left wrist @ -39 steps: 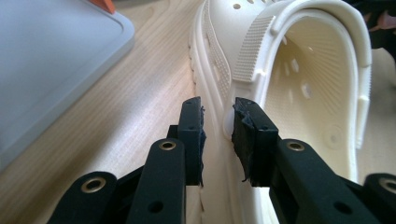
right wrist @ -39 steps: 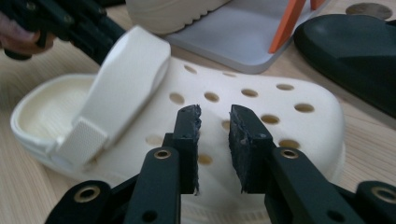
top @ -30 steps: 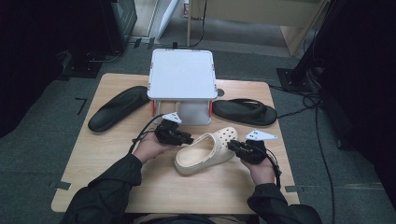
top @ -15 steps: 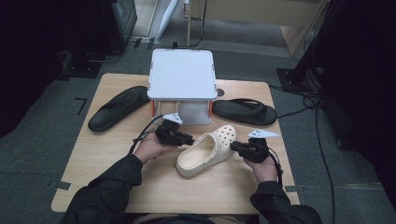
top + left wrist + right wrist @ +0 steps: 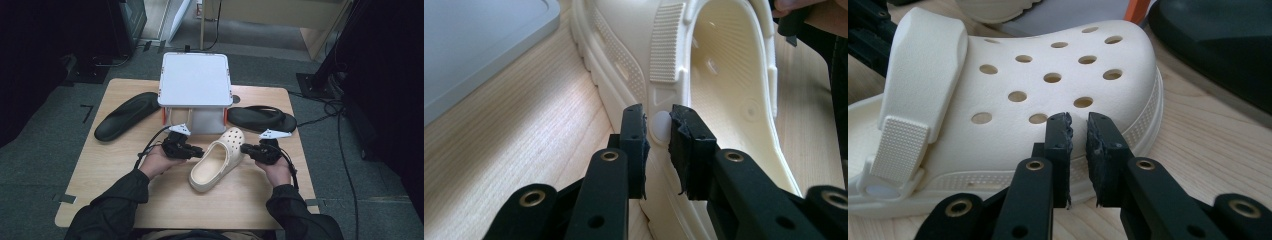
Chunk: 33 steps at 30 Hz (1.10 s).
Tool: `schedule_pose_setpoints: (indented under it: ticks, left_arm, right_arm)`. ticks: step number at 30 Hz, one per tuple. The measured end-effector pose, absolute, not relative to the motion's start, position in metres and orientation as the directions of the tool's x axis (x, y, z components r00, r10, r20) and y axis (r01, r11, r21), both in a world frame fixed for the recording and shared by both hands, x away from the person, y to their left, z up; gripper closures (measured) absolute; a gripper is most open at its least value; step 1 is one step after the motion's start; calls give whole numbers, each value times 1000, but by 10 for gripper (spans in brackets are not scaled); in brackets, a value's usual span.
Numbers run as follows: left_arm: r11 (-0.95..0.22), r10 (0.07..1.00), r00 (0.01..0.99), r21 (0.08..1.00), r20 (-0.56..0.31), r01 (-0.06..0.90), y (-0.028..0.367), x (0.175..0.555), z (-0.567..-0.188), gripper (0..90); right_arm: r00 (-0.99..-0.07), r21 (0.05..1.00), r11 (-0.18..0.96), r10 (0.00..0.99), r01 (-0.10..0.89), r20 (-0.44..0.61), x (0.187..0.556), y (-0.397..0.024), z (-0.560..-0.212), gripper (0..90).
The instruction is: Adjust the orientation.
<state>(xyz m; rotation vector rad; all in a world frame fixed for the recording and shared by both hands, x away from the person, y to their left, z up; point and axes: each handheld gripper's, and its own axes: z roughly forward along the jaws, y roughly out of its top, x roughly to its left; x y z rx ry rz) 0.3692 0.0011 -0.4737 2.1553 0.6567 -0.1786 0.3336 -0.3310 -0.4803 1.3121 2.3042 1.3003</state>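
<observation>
A cream clog (image 5: 220, 160) with a holed toe lies on the wooden table (image 5: 125, 190), toe toward the far side. My left gripper (image 5: 200, 151) is at the clog's left side. In the left gripper view its jaws (image 5: 658, 125) have just been closing and are shut, tips at the strap rivet of the clog (image 5: 724, 75), nothing between them. My right gripper (image 5: 244, 148) is by the right side of the toe. Its jaws (image 5: 1078, 132) have also just been closing and are shut in front of the clog (image 5: 1048, 75), gripping nothing.
A white box-like stand (image 5: 195, 80) with orange legs sits at the table's far middle. A black shoe sole (image 5: 125, 116) lies to its left and a black sandal (image 5: 260, 117) to its right, close behind my right gripper. Bare wood lies in front of the clog.
My right gripper has moved a little toward the far left, up to the clog's toe. The left hand and the clog have stayed where they were.
</observation>
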Motion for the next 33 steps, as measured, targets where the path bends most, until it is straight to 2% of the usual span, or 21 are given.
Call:
schedule_pose_setpoints:
  ticks: [8, 11, 14, 19, 22, 32, 33]
  left_arm:
    - [-486, 395, 849, 704, -351, 517, 2, 362, -474, 798]
    - [-496, 383, 856, 705, -347, 507, 0, 360, -474, 781]
    - [-500, 386, 861, 710, -330, 496, 1, 364, -472, 717]
    - [-455, 398, 855, 737, -334, 500, 8, 373, -459, 681]
    - [-435, 414, 850, 750, -326, 499, 14, 380, -445, 635]
    - [-419, 455, 837, 756, -303, 502, 31, 399, -422, 594]
    - [-417, 460, 835, 758, -300, 502, 35, 404, -417, 587]
  right_arm:
    - [-617, 754, 269, 756, 599, 221, 342, -325, -477, 813]
    - [-617, 757, 268, 757, 596, 217, 344, -326, -478, 811]
    - [-598, 751, 258, 771, 608, 219, 344, -327, -476, 765]
    - [-586, 764, 241, 781, 599, 213, 341, -327, -468, 729]
    - [-592, 773, 228, 774, 592, 225, 333, -323, -460, 667]
    - [-559, 779, 145, 775, 610, 293, 313, -318, -443, 553]
    - [-566, 787, 143, 771, 600, 292, 308, -315, -440, 518]
